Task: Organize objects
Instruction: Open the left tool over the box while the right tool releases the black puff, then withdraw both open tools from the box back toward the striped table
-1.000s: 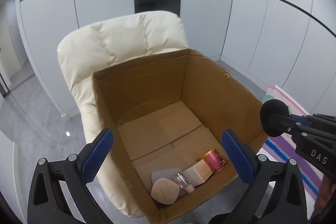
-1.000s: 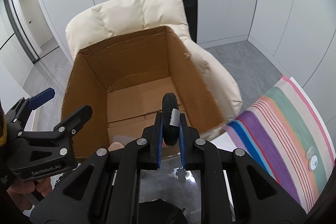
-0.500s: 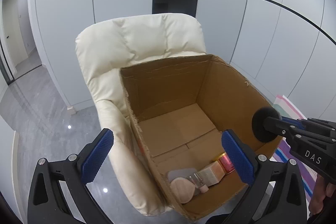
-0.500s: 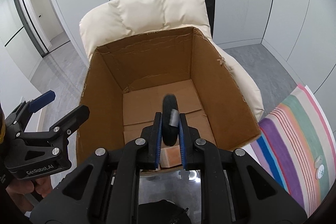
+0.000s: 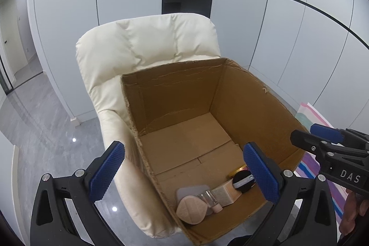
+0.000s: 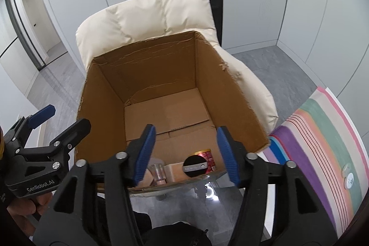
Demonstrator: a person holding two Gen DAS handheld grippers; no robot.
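Note:
An open cardboard box [image 5: 253,96] [image 6: 226,96] stands on a cream padded chair [image 5: 143,45]. At its near end lie a pink puff [image 5: 191,209], a small clear bottle [image 5: 211,198], a tan carton [image 5: 224,194], a red can [image 6: 207,157] and a black round compact [image 5: 242,179] [image 6: 194,166] resting on top of them. My right gripper [image 6: 185,133] [image 5: 311,134] hovers above the box's near right corner; its jaws are opening and nothing is between them. My left gripper [image 5: 182,153] [image 6: 65,118] stands open over the box's left wall, holding nothing.
A striped cloth [image 6: 322,142] covers the surface to the right, with a small white round item [image 6: 349,181] on it. A glass table edge [image 6: 175,183] runs just under the box's near side. Grey floor and white wall panels surround the chair. A hand [image 6: 30,204] holds the left gripper.
The right gripper's jaws have parted and the black compact, earlier pinched upright between them, now lies in the box on the other items. The left gripper stays open.

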